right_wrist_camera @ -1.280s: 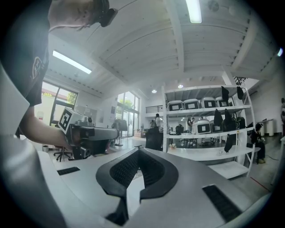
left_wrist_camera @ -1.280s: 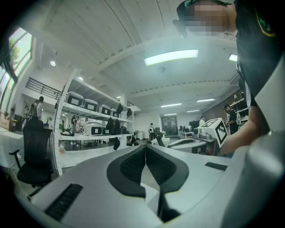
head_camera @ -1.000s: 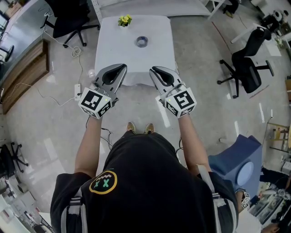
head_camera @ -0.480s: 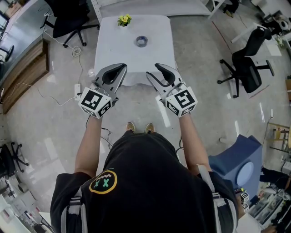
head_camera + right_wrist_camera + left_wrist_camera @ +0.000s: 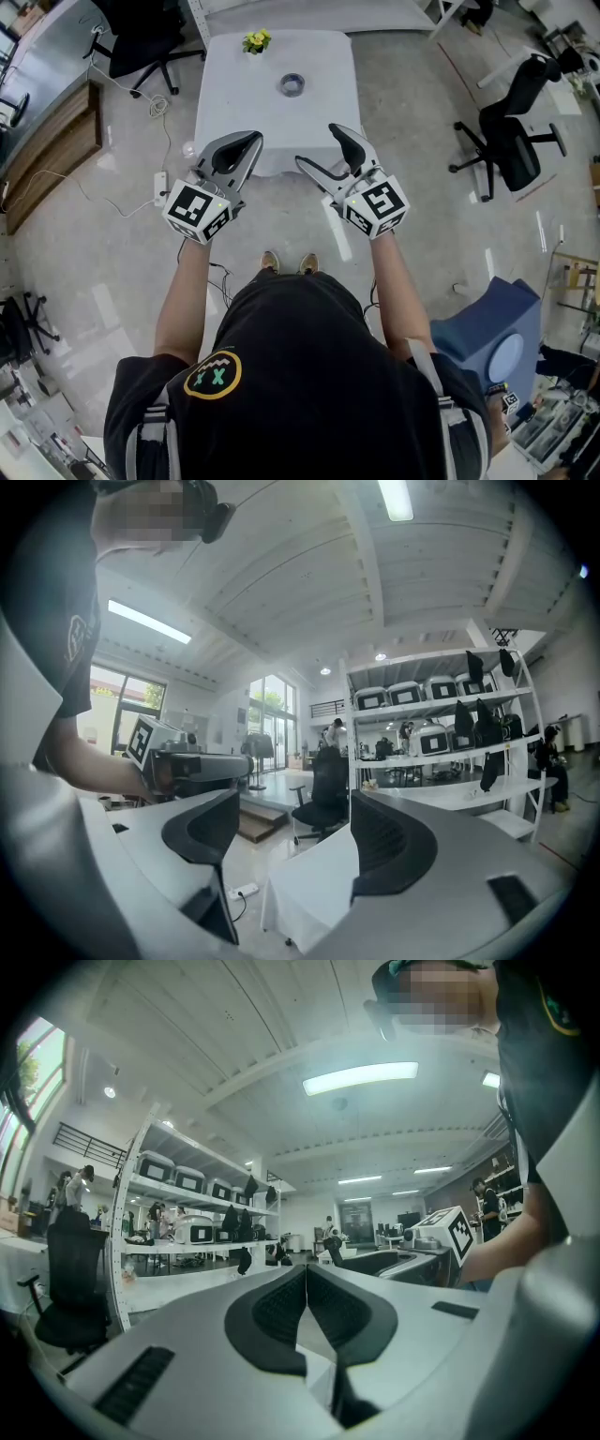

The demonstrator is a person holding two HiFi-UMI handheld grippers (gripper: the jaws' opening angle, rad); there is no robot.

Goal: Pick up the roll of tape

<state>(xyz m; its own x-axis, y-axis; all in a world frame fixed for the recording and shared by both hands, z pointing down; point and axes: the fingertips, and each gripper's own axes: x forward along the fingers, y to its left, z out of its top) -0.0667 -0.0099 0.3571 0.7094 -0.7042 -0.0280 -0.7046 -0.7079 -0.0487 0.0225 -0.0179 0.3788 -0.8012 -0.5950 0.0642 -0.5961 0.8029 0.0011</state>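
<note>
Tape roll [image 5: 292, 85] on table [image 5: 248, 117], writing seemingly unreadable.

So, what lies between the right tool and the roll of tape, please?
Only bare white table, in the head view, separates the right tool, its empty jaws just opening, from the tape.

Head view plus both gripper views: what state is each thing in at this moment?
table: draped in a white cloth.
roll of tape: lying flat on the table, untouched.
yellow flowers: sitting at the table's far edge.
left gripper: jaws together, empty.
right gripper: jaws apart, have just been opening, nothing between them.
</note>
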